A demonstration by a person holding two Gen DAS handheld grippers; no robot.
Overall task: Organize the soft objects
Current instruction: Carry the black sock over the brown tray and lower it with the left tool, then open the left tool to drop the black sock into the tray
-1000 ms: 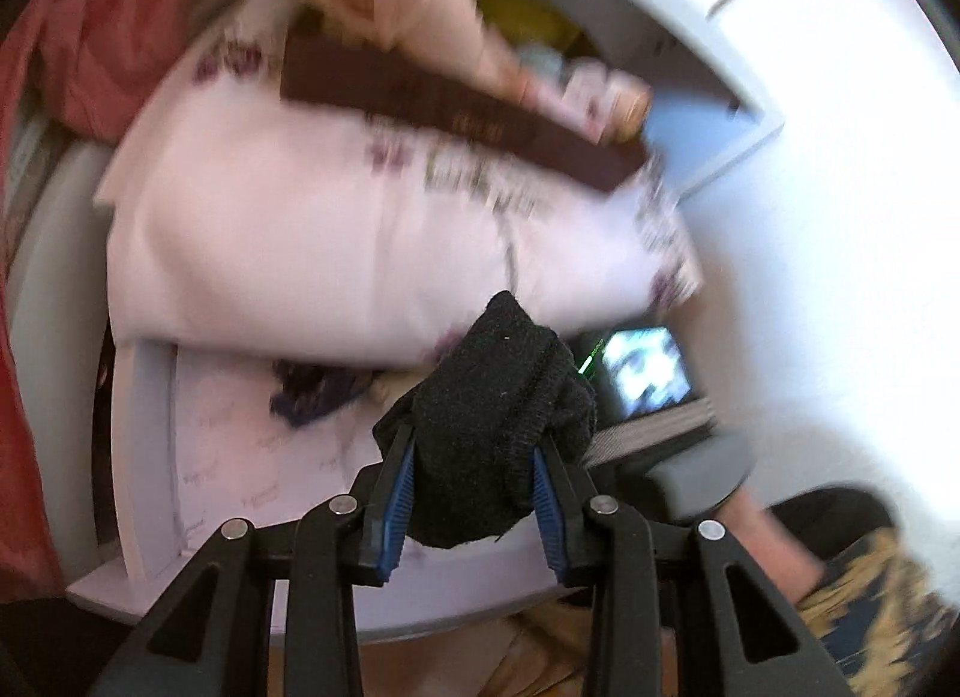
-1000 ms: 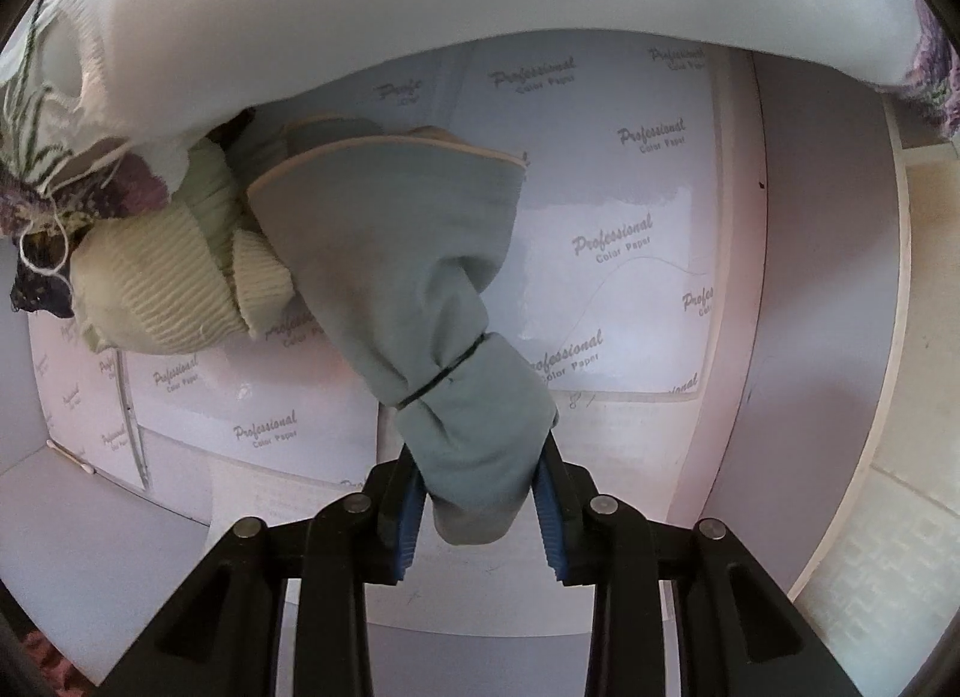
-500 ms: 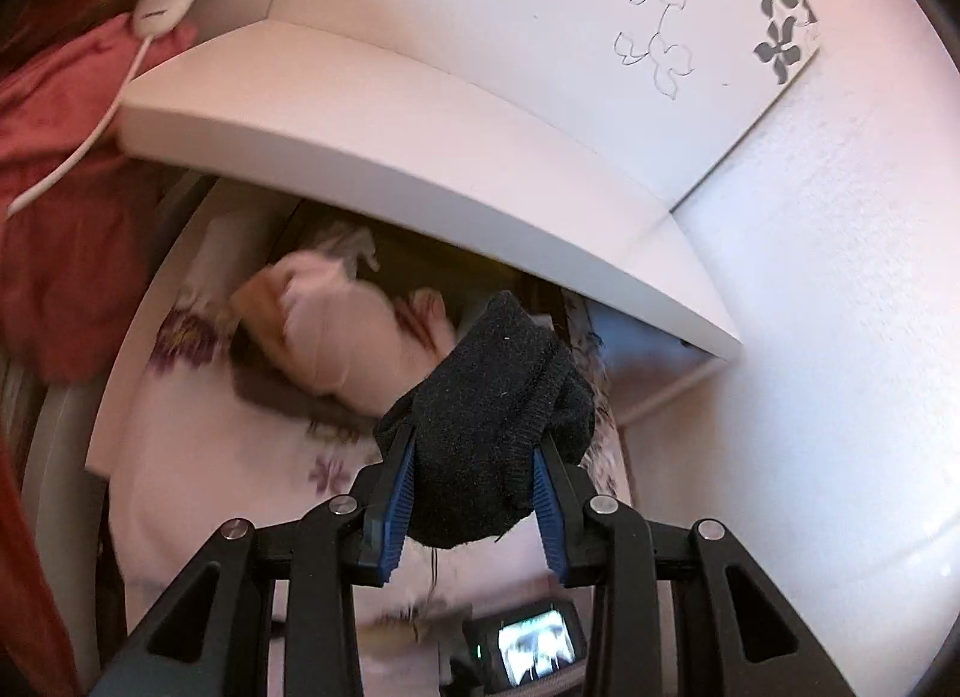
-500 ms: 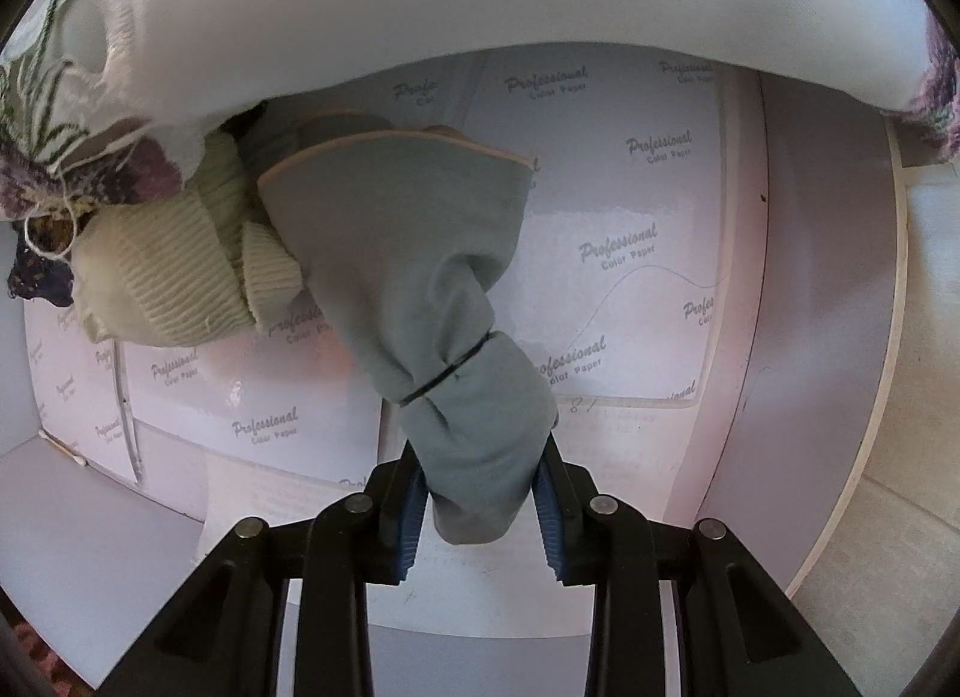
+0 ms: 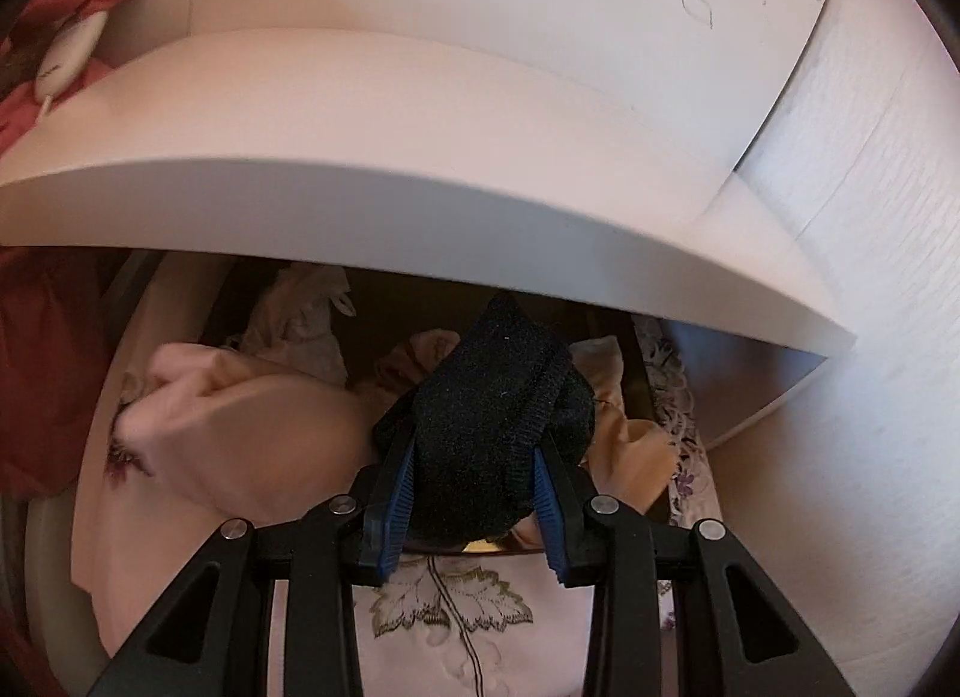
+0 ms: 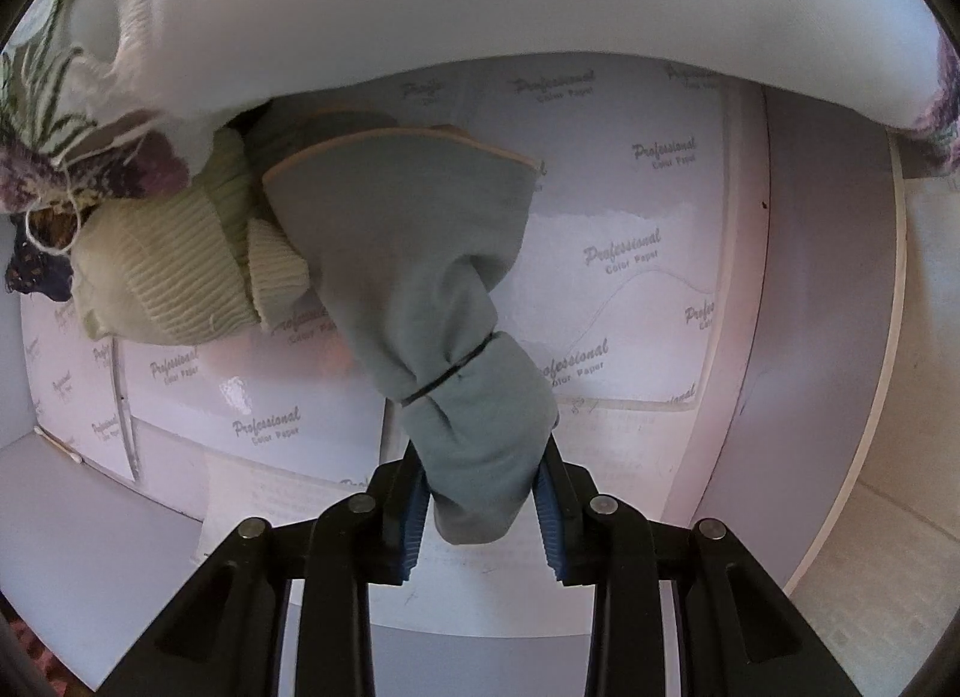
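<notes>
Your left tool (image 5: 474, 493) is clamped on the black sock (image 5: 498, 427), with the drawer of pink clothes (image 5: 252, 433) dead ahead, mid-frame under the white shelf (image 5: 390, 199). Right tool (image 6: 483, 508) grips the grey-green sock (image 6: 444, 301), long axis running upper left over the paper-lined drawer (image 6: 630, 253).

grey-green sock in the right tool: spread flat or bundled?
Bundled. The grey-green sock is twisted and cinched by a thin dark band, its lower end pinched in the right tool.
</notes>
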